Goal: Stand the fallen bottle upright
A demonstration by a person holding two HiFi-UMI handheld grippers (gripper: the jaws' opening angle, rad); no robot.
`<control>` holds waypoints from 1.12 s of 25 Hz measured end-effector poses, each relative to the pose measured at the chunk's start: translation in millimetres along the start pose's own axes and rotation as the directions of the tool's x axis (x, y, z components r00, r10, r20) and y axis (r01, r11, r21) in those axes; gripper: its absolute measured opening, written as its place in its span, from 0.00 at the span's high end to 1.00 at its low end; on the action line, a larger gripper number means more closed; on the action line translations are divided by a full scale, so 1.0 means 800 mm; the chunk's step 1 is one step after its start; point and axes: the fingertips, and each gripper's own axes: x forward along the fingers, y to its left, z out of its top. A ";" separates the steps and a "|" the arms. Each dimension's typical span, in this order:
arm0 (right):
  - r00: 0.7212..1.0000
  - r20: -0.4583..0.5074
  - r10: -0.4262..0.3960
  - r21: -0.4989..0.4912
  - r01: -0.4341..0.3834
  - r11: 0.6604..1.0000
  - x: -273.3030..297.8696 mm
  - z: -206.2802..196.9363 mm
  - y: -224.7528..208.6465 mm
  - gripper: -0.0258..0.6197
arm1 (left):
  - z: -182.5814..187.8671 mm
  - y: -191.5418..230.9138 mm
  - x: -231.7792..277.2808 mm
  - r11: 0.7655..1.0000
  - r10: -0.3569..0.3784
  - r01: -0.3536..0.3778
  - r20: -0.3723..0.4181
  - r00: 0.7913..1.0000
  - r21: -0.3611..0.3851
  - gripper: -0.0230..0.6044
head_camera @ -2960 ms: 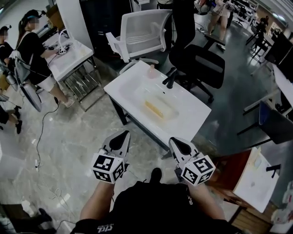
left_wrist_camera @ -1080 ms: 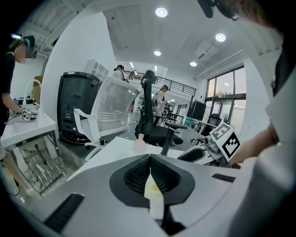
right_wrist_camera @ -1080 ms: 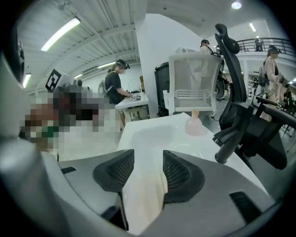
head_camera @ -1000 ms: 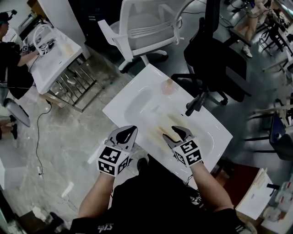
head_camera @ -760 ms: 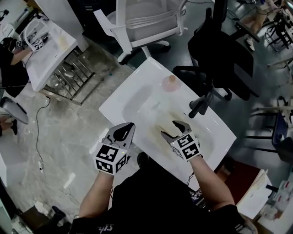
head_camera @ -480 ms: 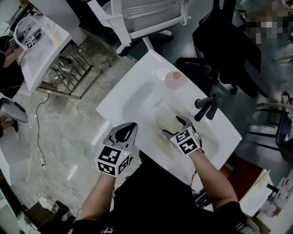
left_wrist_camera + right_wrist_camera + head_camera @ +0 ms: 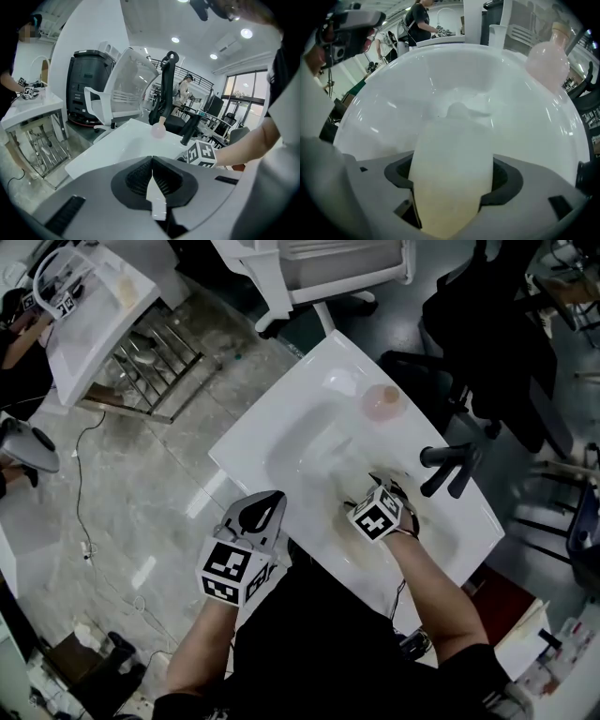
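The bench (image 7: 251, 441) is a white top with a sink bowl (image 7: 302, 452) sunk into its middle. The right gripper (image 7: 384, 488) reaches down into the bowl, close to the near edge and toward the right end. Its jaws are squeezed on a pale, creamy bottle (image 7: 452, 171). The bottle fills the gap between the jaws and points away along them, into the bowl. From the head view the gripper hides the bottle, so I cannot tell if it touches the bottom of the bowl.

The left gripper (image 7: 272, 497) hangs just off the near edge of the bench, over the floor. Its jaws are pressed together with nothing in them.

A pink bottle (image 7: 382, 402) stands up by the far edge. A black tap (image 7: 448, 466) sits at the right end.
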 end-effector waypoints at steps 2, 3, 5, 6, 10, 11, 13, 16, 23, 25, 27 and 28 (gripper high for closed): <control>1.000 -0.020 0.003 -0.003 -0.003 1.000 0.003 -0.002 0.000 0.35 | -0.002 0.005 -0.007 1.000 0.016 -0.016 0.009 1.000 -0.019 0.94; 1.000 -0.031 0.005 -0.004 -0.005 1.000 0.004 -0.002 0.000 0.35 | -0.004 0.006 -0.010 0.999 0.023 -0.023 0.013 1.000 -0.028 0.94; 0.998 -0.058 0.015 -0.009 -0.015 1.000 0.006 -0.004 0.001 0.35 | -0.006 0.006 -0.016 0.999 0.033 -0.032 0.021 0.999 -0.037 0.94; 0.997 -0.075 0.027 -0.008 -0.028 1.000 0.007 -0.004 0.003 0.34 | -0.008 0.005 -0.020 0.999 0.037 -0.036 0.025 0.999 -0.041 0.94; 0.985 -0.146 0.092 0.015 -0.091 0.996 0.011 -0.013 0.013 0.31 | -0.020 0.002 -0.036 0.996 0.052 -0.049 0.042 0.998 -0.071 0.94; 0.982 -0.157 0.101 0.021 -0.099 0.995 0.012 -0.015 0.014 0.31 | -0.025 0.002 -0.038 0.996 0.053 -0.050 0.042 0.998 -0.079 0.94; 0.978 -0.174 0.113 0.034 -0.109 0.993 0.013 -0.018 0.017 0.30 | -0.034 0.003 -0.043 0.995 0.052 -0.049 0.035 0.998 -0.090 0.94; 0.980 -0.169 0.107 0.035 -0.102 0.994 0.016 -0.016 0.018 0.30 | -0.041 0.000 -0.052 0.994 0.057 -0.053 0.031 0.998 -0.101 0.94; 0.992 -0.125 0.022 -0.002 -0.023 1.000 0.002 -0.016 0.025 0.40 | -0.029 -0.017 -0.083 0.996 0.064 -0.060 0.056 0.996 -0.067 0.94; 0.994 -0.113 0.001 -0.050 -0.007 0.999 0.000 -0.014 0.035 0.41 | -0.023 -0.019 -0.091 0.997 0.064 -0.061 0.068 0.996 -0.058 0.94; 0.995 -0.104 0.003 -0.089 -0.012 0.996 -0.003 -0.013 0.048 0.42 | -0.017 -0.023 -0.099 0.997 0.060 -0.056 0.081 0.995 -0.048 0.94; 0.995 -0.096 0.010 -0.093 -0.019 0.995 -0.006 -0.014 0.055 0.42 | -0.015 -0.027 -0.104 0.998 0.055 -0.052 0.086 0.995 -0.044 0.94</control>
